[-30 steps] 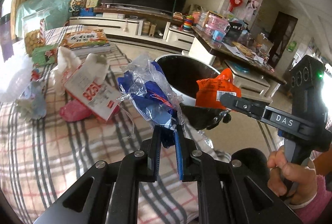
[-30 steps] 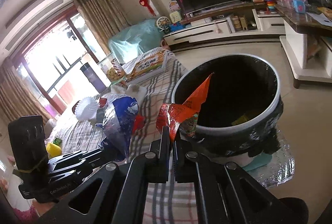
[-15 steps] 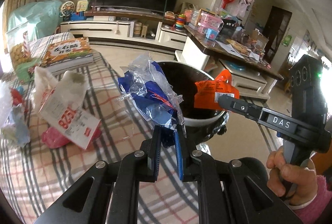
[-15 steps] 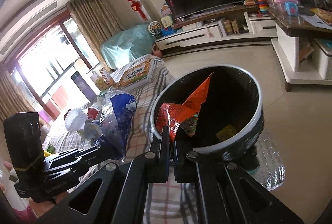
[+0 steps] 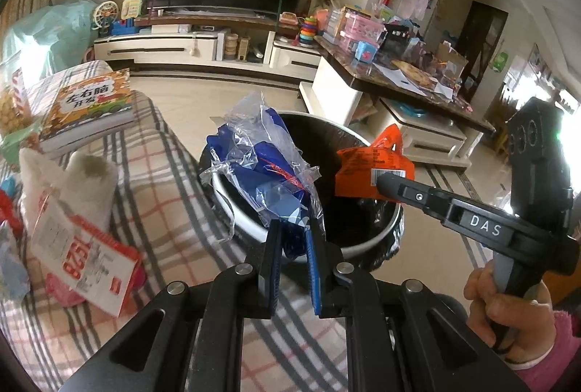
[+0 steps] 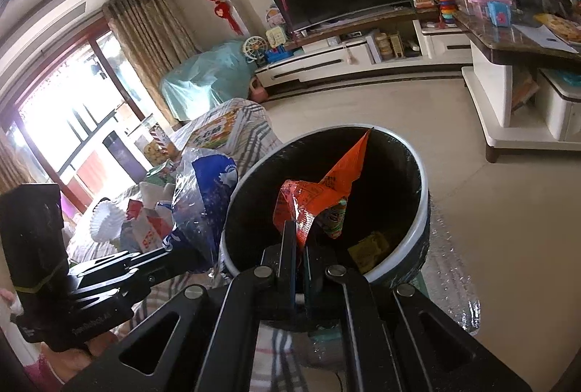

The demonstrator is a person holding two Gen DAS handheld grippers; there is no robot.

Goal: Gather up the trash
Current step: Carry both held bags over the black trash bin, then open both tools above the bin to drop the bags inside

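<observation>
Both hands are swinging in over the round black-lined trash bin (image 6: 417,174) now: the right gripper (image 6: 298,239), clamped on the crinkled orange snack wrapper (image 6: 326,188), is already above its mouth. The left gripper (image 5: 292,243), pinching the blue-and-clear plastic bag (image 5: 268,170), is reaching the near rim, so both drops are looking imminent

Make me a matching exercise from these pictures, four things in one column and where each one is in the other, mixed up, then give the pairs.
Things
1. blue plastic wrapper
2. orange snack wrapper
3. yellow scrap
4. children's book

Places
A. lying at the bottom of the trash bin
B. pinched in the right claw
C. lying on the plaid cloth
D. pinched in the left claw

Pairs: 1-D, 2-B, 3-A, 4-C
</observation>
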